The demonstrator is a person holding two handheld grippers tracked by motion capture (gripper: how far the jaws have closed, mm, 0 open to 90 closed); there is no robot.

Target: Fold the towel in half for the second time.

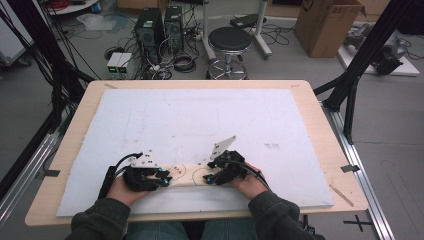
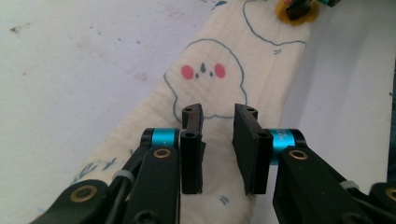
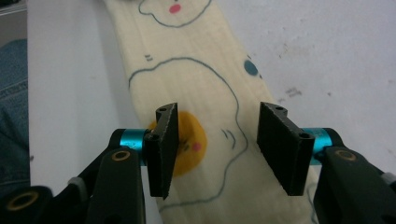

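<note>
Here, left tongs (image 2: 218, 150) and right tongs (image 3: 227, 150) agape over cloth strip (image 1: 187, 176), near mat's (image 1: 200, 120) front edge

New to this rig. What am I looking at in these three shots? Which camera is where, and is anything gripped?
No robot: a person at a table holds a two-jaw gripper in each hand. The high view looks down from above: left gripper, right gripper, on a white foam board. The other two cameras ride on the grippers and look along their black jaws. Between the grippers lies a folded cream cloth printed with cartoon figures. Both jaw pairs stand open over the cloth's ends; nothing is gripped.
</note>
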